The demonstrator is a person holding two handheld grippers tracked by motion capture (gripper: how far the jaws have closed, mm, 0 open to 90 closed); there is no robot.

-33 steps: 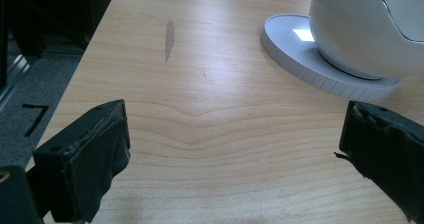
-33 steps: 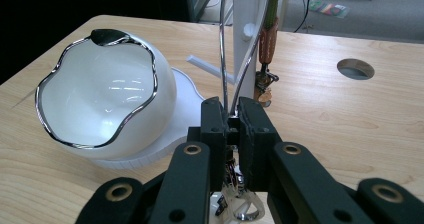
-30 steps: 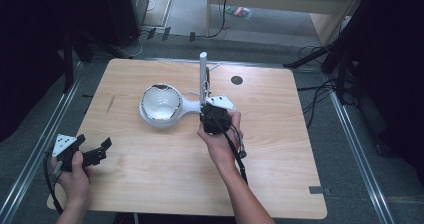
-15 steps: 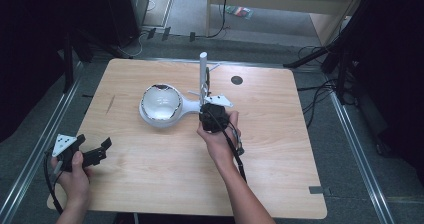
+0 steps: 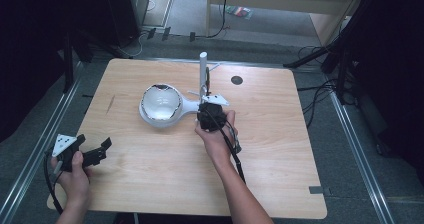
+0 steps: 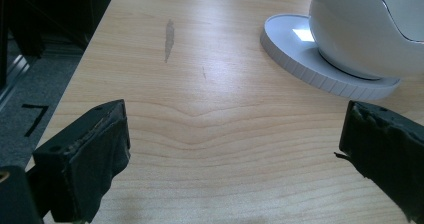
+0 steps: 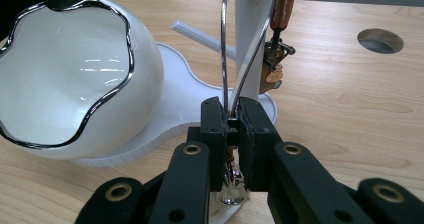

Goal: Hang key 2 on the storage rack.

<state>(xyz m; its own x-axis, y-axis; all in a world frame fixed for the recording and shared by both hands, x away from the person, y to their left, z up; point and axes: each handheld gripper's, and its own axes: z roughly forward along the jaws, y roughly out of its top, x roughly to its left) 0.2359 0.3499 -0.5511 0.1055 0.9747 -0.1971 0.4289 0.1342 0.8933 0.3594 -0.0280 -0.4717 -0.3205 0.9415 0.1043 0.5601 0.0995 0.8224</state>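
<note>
A white stand with a wavy, chrome-rimmed bowl (image 5: 160, 103) and an upright post (image 5: 203, 71) sits mid-table. My right gripper (image 5: 210, 115) is at the foot of the post, just right of the bowl. In the right gripper view its jaws (image 7: 231, 111) are shut on a thin silver wire loop (image 7: 223, 49) that rises in front of the post (image 7: 250, 44), and a shiny piece hangs below the pads. A brown strap with a metal clasp (image 7: 280, 14) hangs by the post. My left gripper (image 5: 102, 151) rests open near the table's front left, with nothing between its jaws (image 6: 235, 134).
The stand's flat ribbed base (image 6: 300, 49) spreads under the bowl (image 6: 370, 29). A round cable hole (image 5: 236, 80) lies right of the post. A dark streak (image 6: 169, 36) marks the wood on the left. Cables and metal rails run along the floor around the table.
My right gripper has sunk a little toward the stand's base, still shut on the silver loop. The left hand has stayed put.
</note>
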